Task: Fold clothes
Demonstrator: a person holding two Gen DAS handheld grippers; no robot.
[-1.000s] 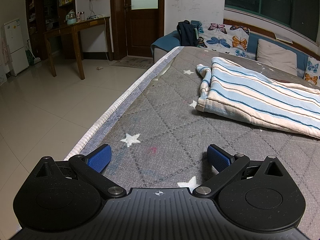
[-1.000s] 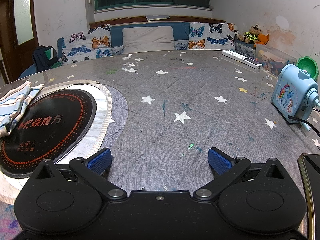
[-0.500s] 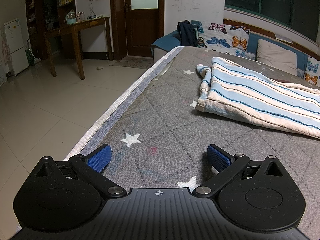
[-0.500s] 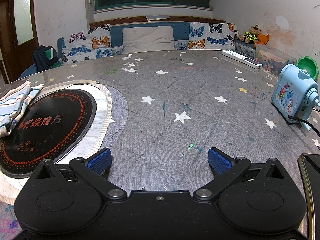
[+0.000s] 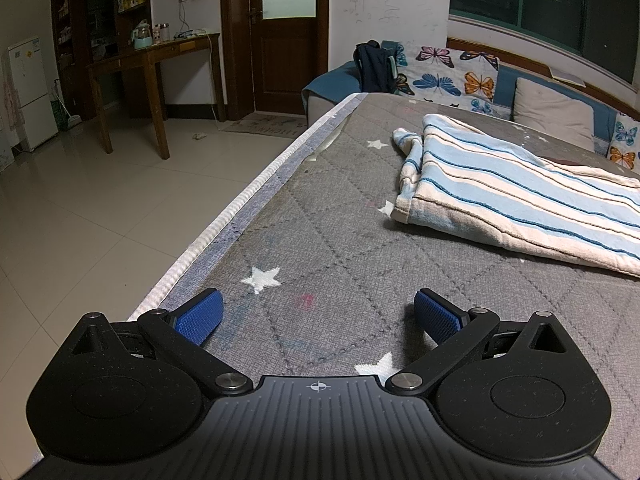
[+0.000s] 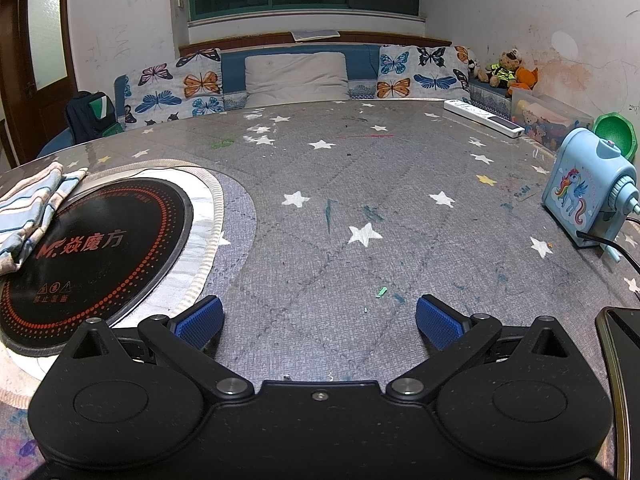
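Nothing has moved since the earlier frames: both my left fingers and right fingers stay spread, holding nothing, while the soft, light striped garment lies bunched on the worktop ahead-right of the left fingers, best pinched at its near hem.

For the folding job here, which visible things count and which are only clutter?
Job:
striped cloth, lying rumpled on the table
left gripper, open, holding nothing
right gripper, open, holding nothing

Lying about:
round cooktop, with the cloth's edge over it
blue sharpener
white remote
phone
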